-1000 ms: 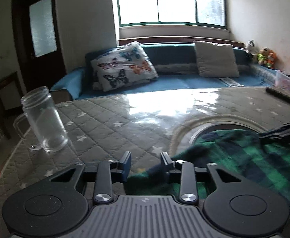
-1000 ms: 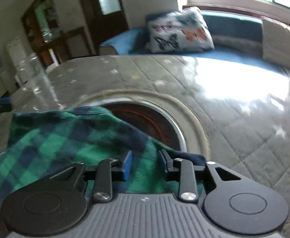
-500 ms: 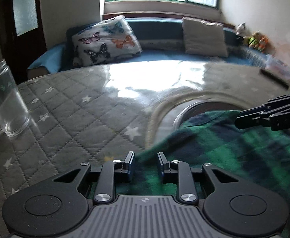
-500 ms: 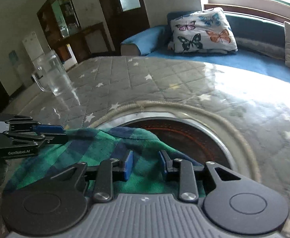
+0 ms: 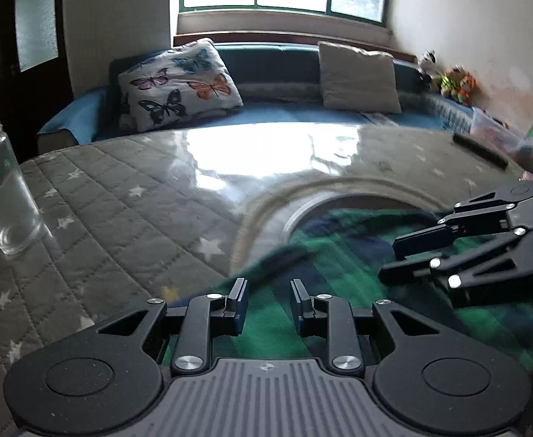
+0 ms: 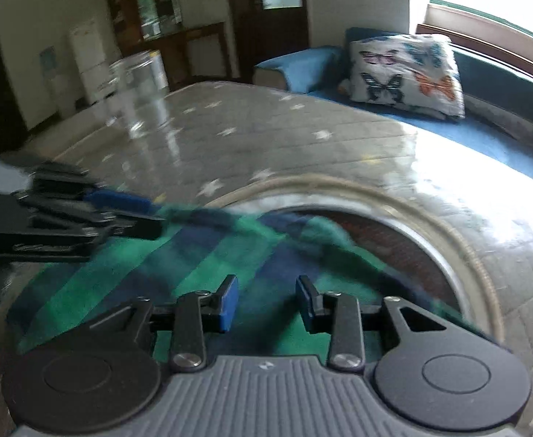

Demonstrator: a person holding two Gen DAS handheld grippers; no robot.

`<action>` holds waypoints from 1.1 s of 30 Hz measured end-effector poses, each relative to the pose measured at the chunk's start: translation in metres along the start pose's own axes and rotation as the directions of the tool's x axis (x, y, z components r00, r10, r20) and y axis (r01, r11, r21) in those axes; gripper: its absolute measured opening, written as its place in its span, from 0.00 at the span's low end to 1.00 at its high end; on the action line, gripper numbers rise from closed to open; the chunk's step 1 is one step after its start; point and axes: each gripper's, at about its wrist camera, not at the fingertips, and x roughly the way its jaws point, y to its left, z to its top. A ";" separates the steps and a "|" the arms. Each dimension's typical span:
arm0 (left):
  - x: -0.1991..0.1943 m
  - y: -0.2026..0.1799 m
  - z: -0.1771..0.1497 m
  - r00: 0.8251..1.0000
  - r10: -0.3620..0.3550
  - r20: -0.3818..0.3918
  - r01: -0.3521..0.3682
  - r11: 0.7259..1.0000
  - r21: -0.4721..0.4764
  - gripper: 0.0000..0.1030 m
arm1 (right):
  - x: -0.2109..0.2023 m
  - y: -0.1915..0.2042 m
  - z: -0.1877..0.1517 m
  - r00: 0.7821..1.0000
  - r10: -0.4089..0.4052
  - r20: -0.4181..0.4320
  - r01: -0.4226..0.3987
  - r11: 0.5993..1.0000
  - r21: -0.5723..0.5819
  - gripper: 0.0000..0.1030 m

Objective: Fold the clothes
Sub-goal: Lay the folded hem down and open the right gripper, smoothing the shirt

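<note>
A green and navy plaid cloth (image 5: 339,273) lies bunched on the grey quilted table, partly over a round recess (image 6: 394,240) in the tabletop. My left gripper (image 5: 268,295) hovers over the cloth's near left edge. Its jaws stand a little apart, plaid shows through the gap, and the pads do not press on it. My right gripper (image 6: 266,291) is above the cloth (image 6: 193,266) with its jaws opening and only fabric below. Each gripper appears in the other's view: the right gripper (image 5: 390,258) enters from the right, and the left gripper (image 6: 157,215) sits at the cloth's left edge.
A clear glass mug (image 5: 0,189) stands at the table's left side. A black remote (image 5: 479,151) lies at the far right edge. Behind the table is a blue sofa with a butterfly pillow (image 5: 179,83). The table's star-patterned cover (image 5: 120,211) stretches left of the cloth.
The right gripper has swung left over the cloth toward the left gripper, and its jaws have widened. The left gripper has moved forward and down over the cloth's edge.
</note>
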 end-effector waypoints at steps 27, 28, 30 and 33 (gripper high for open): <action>-0.084 -0.002 -0.107 0.994 0.094 0.061 -0.092 0.995 -0.040 0.28 | -0.053 0.094 -0.079 0.998 0.050 0.030 -0.047 0.993 -0.106 0.52; -0.084 -0.003 -0.107 0.994 0.096 0.060 -0.094 0.995 -0.042 0.28 | -0.058 0.087 -0.082 0.999 0.035 0.035 -0.032 0.996 -0.083 0.52; -0.083 -0.003 -0.106 0.993 0.100 0.059 -0.098 0.994 -0.041 0.28 | -0.069 0.069 -0.091 0.999 -0.005 0.045 0.006 1.000 -0.026 0.54; -0.083 -0.005 -0.108 0.992 0.109 0.058 -0.107 0.994 -0.033 0.28 | -0.085 0.039 -0.108 0.996 -0.070 0.051 0.066 0.995 0.073 0.55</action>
